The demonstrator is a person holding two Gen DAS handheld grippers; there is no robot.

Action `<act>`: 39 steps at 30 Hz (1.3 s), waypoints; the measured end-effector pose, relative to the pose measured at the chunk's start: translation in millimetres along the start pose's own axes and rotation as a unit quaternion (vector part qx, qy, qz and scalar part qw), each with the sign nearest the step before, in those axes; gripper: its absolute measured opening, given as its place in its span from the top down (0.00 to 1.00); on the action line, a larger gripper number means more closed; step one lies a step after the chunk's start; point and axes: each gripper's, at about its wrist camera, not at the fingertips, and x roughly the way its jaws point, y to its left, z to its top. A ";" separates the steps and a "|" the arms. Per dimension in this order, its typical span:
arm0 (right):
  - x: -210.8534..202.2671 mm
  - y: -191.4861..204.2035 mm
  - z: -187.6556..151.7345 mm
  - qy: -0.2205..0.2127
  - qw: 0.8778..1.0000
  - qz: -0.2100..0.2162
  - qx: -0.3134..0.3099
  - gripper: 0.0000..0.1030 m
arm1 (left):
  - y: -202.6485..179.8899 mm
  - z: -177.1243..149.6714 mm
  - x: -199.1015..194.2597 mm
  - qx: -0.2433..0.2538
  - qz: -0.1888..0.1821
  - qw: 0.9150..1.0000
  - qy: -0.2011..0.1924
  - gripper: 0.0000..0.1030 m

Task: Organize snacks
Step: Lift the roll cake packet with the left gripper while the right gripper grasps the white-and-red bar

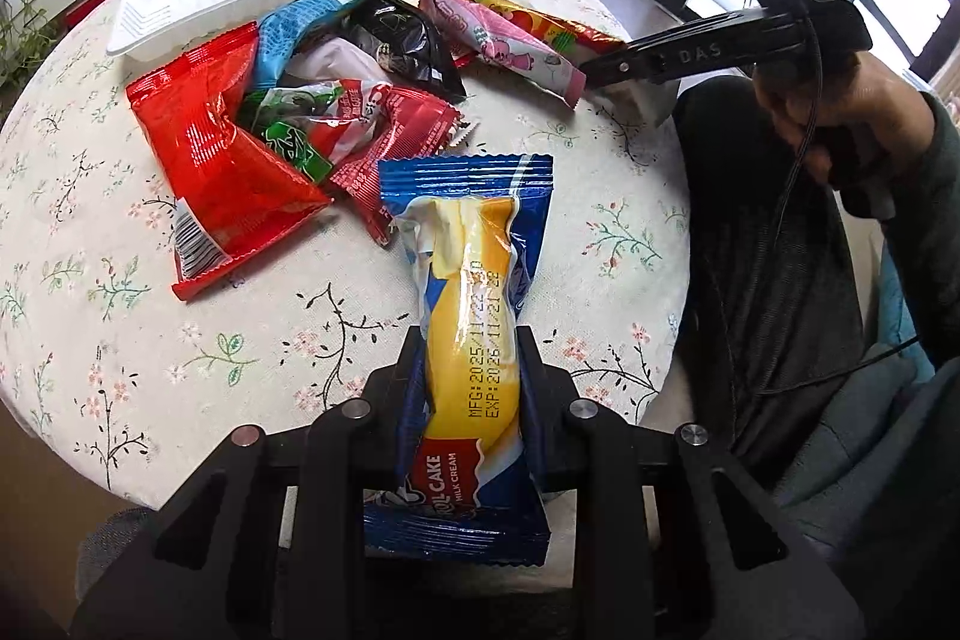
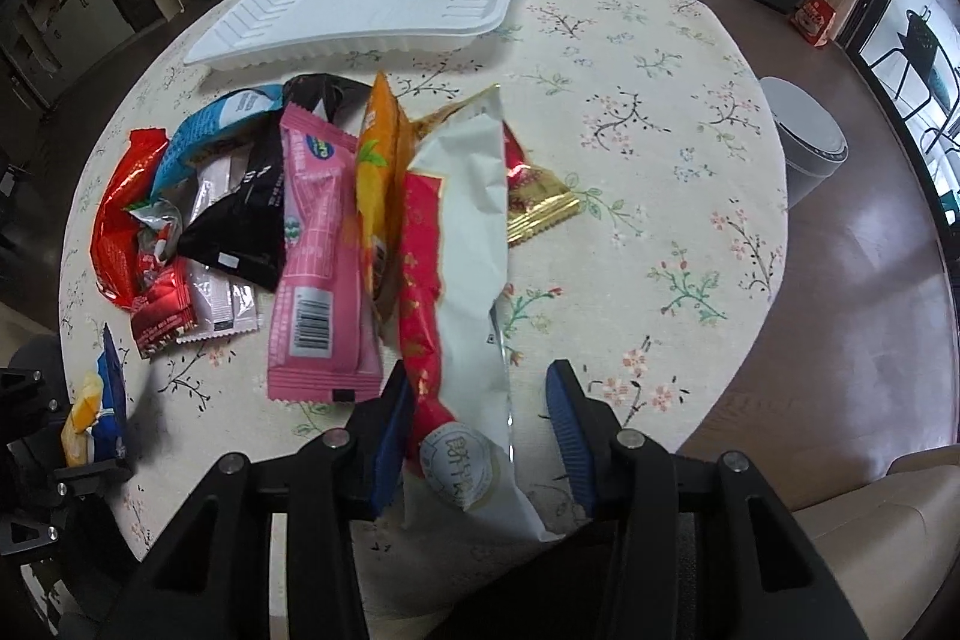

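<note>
left gripper (image 1: 471, 358) fingers (image 1: 533, 364) clamped on the blue-and-yellow roll cake pack (image 1: 468, 304), its far end over the floral desk (image 1: 180, 340). right gripper (image 2: 480, 412) fingers (image 2: 393, 418) stand apart around the white pouch (image 2: 474, 256); left pad looks to touch it, right pad clear, so no squeeze visible. pouch lies with a red pack (image 2: 420, 280) at the near desk edge. pink pack (image 2: 318, 250), orange pack (image 2: 375, 172), black pack (image 2: 246, 214) and red wrapper (image 2: 117, 220) are heaped mid-desk. white plastic tray (image 2: 372, 4) sits at the far side, nothing in it.
</note>
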 end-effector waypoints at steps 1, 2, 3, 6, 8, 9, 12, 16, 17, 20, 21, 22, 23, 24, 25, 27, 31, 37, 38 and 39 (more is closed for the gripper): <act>-1.0 -3.0 0.3 -0.001 1.000 -0.005 0.001 0.54 | 0.3 0.2 1.7 -0.001 0.000 1.000 0.000 0.75; -0.7 -4.9 0.9 -0.001 1.000 -0.009 0.002 0.54 | 0.4 -0.2 3.8 -0.002 0.000 1.000 0.000 0.75; 0.8 -6.2 2.2 0.000 1.000 -0.014 0.001 0.54 | 0.6 -0.8 5.9 -0.002 0.000 1.000 0.000 0.75; 5.4 0.9 6.6 -0.001 1.000 -0.012 -0.018 0.54 | 0.2 0.9 9.7 -0.005 0.001 1.000 0.000 0.75; 10.9 6.6 10.1 0.004 1.000 -0.008 -0.030 0.54 | 1.1 1.1 12.0 -0.010 0.002 1.000 0.001 0.75; 14.0 8.4 12.1 0.006 0.999 -0.009 -0.035 0.54 | 1.5 1.4 12.6 -0.012 0.003 1.000 0.001 0.75; 17.1 10.9 15.2 0.005 0.999 -0.010 -0.042 0.66 | 2.5 2.6 14.8 -0.019 0.007 1.000 0.003 0.75; 15.3 7.8 13.8 0.004 0.999 -0.007 -0.038 0.84 | 3.9 3.6 18.5 -0.028 0.010 1.000 0.003 0.75; 14.3 7.2 12.7 0.003 0.999 -0.005 -0.036 0.84 | 3.5 3.7 19.1 -0.028 0.011 1.000 0.002 0.76; 10.2 6.5 8.6 -0.002 1.000 0.001 -0.029 0.85 | 1.6 3.7 19.7 -0.028 0.013 1.000 0.000 0.76; 9.0 6.6 7.0 -0.003 1.000 0.003 -0.027 0.85 | 1.0 3.8 19.8 -0.030 0.013 0.999 -0.002 0.76; 7.5 6.3 5.4 -0.005 1.000 0.007 -0.024 0.85 | 1.6 2.6 19.5 -0.031 0.013 0.999 -0.005 0.76; 5.6 5.9 3.9 -0.007 1.000 0.010 -0.021 0.85 | 2.4 1.5 19.2 -0.033 0.012 0.999 -0.007 0.76; 4.1 5.1 3.1 -0.010 1.000 0.013 -0.019 0.85 | 3.0 0.5 18.8 -0.036 0.011 0.999 -0.009 0.76; 1.5 4.0 1.8 -0.015 1.000 0.017 -0.014 0.85 | 5.3 -0.7 15.9 -0.039 0.010 0.999 -0.012 0.76; -4.4 1.4 -0.7 -0.024 0.999 0.023 -0.006 0.85 | 7.2 -3.0 12.7 -0.043 0.009 0.999 -0.015 0.76; -20.5 -1.6 -3.9 -0.051 0.998 0.047 0.009 0.85 | 14.6 -8.7 0.7 -0.058 -0.003 0.998 -0.033 0.76; -40.4 -1.9 -2.1 -0.080 0.993 0.087 0.023 0.85 | 26.2 -8.5 -25.6 -0.082 -0.030 0.993 -0.079 0.76; -41.7 -1.7 -1.7 -0.083 0.992 0.091 0.024 0.85 | 28.2 -8.0 -29.7 -0.086 -0.032 0.992 -0.085 0.76; -42.7 -1.5 -1.0 -0.085 0.991 0.097 0.026 0.85 | 29.9 -7.2 -33.3 -0.090 -0.037 0.991 -0.093 0.76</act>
